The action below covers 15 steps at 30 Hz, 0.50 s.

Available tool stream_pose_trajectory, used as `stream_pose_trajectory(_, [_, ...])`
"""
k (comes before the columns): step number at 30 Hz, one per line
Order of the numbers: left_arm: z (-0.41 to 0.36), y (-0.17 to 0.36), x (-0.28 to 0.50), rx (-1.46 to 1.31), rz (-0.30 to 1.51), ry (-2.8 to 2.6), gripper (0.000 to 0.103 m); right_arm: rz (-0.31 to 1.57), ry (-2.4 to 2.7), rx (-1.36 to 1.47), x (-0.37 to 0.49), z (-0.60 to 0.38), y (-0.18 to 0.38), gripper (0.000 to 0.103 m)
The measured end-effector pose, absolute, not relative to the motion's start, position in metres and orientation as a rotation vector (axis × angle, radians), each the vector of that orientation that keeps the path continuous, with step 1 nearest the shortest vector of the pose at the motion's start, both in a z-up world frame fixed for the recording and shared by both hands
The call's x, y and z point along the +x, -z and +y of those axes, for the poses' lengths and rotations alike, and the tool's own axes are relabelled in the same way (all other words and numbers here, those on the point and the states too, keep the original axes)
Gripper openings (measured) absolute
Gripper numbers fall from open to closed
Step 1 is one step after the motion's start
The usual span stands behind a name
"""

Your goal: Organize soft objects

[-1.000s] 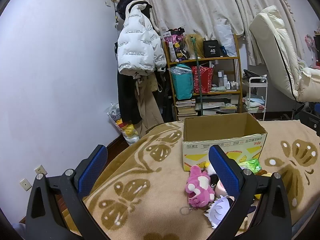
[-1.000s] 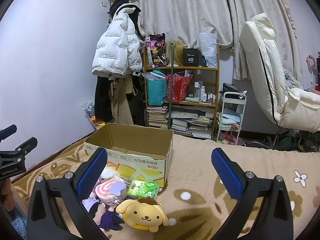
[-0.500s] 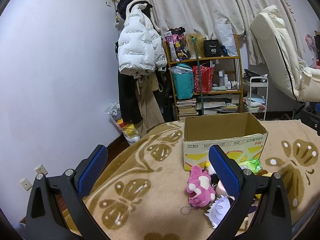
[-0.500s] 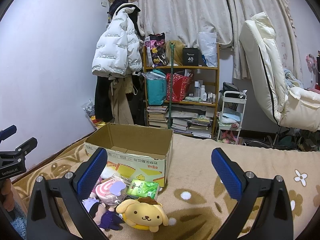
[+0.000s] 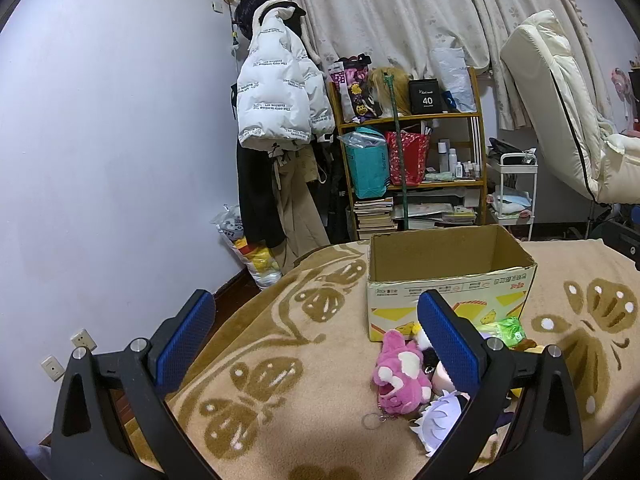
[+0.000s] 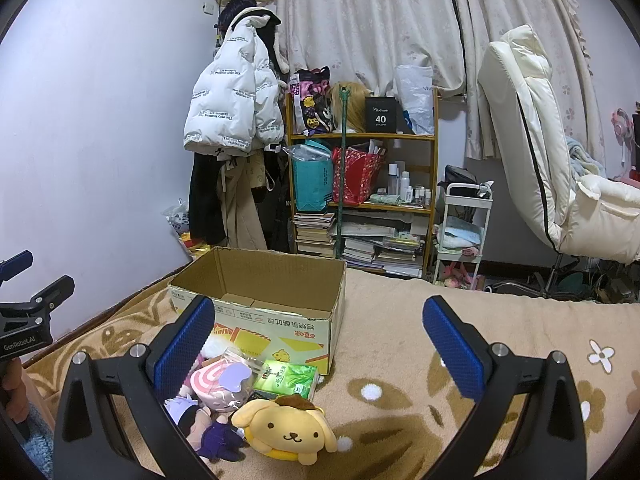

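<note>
Left wrist view: left gripper [image 5: 316, 332] spread wide, empty; pink plush [image 5: 398, 378] just inside its right finger.
Right wrist view: right gripper [image 6: 320, 340] spread wide, empty; yellow dog plush [image 6: 286, 430] below, between fingers.
Box [image 6: 260, 304]: ahead, open, apparently empty.
Change: none over the last second; sorting not begun.

Left gripper [image 5: 316, 338]: jaws spread wide, holding nothing, above patterned blanket [image 5: 280, 344]. Open cardboard box [image 5: 448, 280] beyond. Pink plush [image 5: 398, 378] beside white-haired doll [image 5: 438, 420], near box front.
</note>
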<state>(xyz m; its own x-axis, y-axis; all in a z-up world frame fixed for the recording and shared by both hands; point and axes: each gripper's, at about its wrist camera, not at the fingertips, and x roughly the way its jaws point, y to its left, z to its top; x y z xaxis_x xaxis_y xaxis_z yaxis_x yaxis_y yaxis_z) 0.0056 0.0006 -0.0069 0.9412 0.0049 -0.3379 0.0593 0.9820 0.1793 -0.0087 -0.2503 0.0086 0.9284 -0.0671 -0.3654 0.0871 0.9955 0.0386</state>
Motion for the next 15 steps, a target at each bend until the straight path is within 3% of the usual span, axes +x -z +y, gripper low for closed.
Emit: stream_pose_trajectory(15, [0.0003, 0.0072, 0.0058, 0.190, 0.345, 0.030, 0.100, 0.372, 0.079, 0.054, -0.0092, -0.2495, -0.0092, 0.103])
